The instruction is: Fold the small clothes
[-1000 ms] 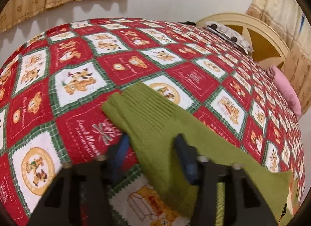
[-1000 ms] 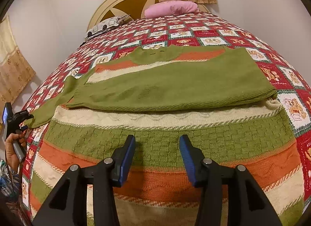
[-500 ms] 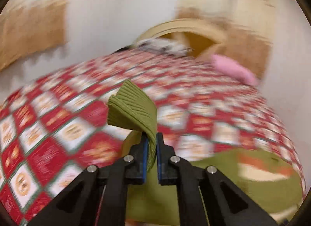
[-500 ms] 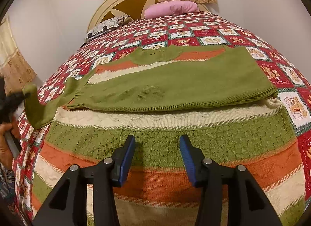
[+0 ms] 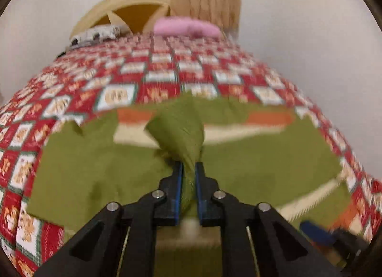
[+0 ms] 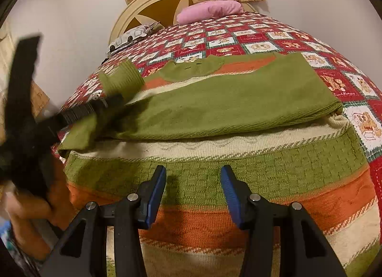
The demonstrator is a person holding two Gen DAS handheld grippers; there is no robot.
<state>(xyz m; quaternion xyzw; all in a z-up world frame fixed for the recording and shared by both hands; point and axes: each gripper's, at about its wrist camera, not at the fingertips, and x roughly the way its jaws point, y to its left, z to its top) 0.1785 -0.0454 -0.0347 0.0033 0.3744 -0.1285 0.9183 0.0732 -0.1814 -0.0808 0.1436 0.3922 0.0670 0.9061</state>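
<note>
- My left gripper is clamped on the green sleeve of the sweater. Its jaws have just opened a tiny bit, with the sleeve pinched between them.
- In the right wrist view, the sleeve's ribbed cuff sticks up over the sweater's left side.
- The striped sweater lies flat on the red quilt, with its other sleeve folded across it.
- My right gripper hangs over the bottom stripes. Its jaws are apart and hold nothing.
- A pink pillow sits at the far end.
</note>
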